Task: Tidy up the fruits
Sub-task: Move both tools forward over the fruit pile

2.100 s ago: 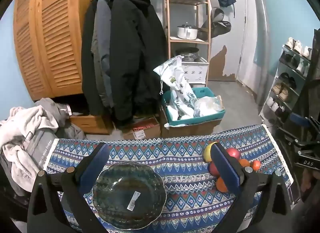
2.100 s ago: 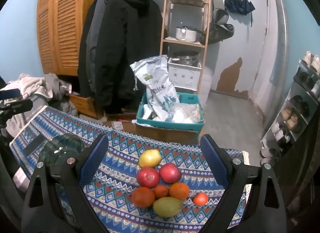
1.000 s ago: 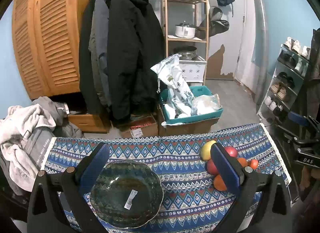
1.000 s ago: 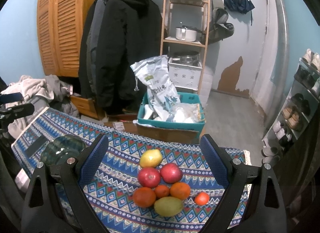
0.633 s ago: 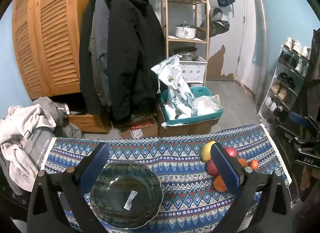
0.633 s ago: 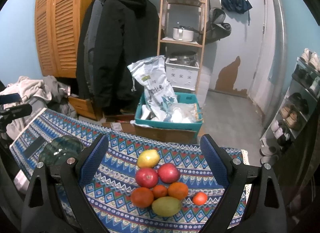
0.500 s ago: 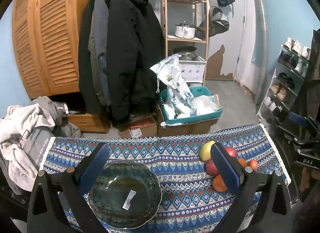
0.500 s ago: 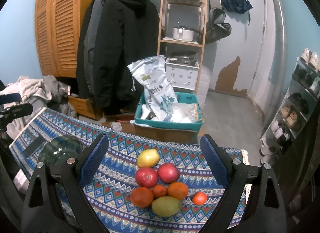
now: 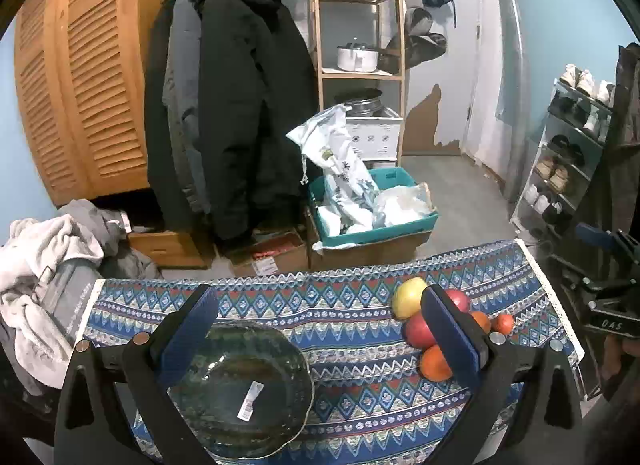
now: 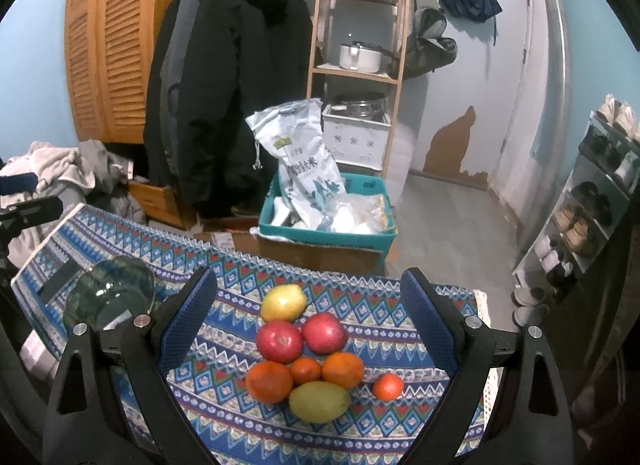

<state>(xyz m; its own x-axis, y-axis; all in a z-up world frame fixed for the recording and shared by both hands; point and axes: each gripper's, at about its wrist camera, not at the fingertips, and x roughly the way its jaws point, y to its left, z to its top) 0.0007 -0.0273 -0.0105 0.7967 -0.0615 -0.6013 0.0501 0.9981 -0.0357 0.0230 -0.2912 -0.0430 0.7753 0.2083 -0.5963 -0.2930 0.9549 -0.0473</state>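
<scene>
A counter draped in a woven blue cloth with zigzag bands (image 10: 360, 297) carries everything here. The left hand-held gripper (image 9: 320, 331) hangs with its two flat, blue-padded fingers spread wide and empty, just over a round, dark green glass bowl with a scalloped rim (image 9: 240, 389); a small white sticker (image 9: 248, 399) clings inside the bowl. The right hand-held gripper (image 10: 308, 319) is likewise splayed open, holding nothing, its textured blue pads framing a tight cluster of fruit on the cloth. At the far end of that cluster lies a smooth yellow-green oval fruit (image 10: 283, 302), with two glossy round red apples (image 10: 279, 341) touching side by side just nearer. Nearer again sit three dimpled orange citrus fruits (image 10: 269, 381) in a row, the middle one smallest, and a matte green oval mango (image 10: 319, 401) rests against them. A small orange tangerine (image 10: 387, 386) lies just beside the group to the right.
</scene>
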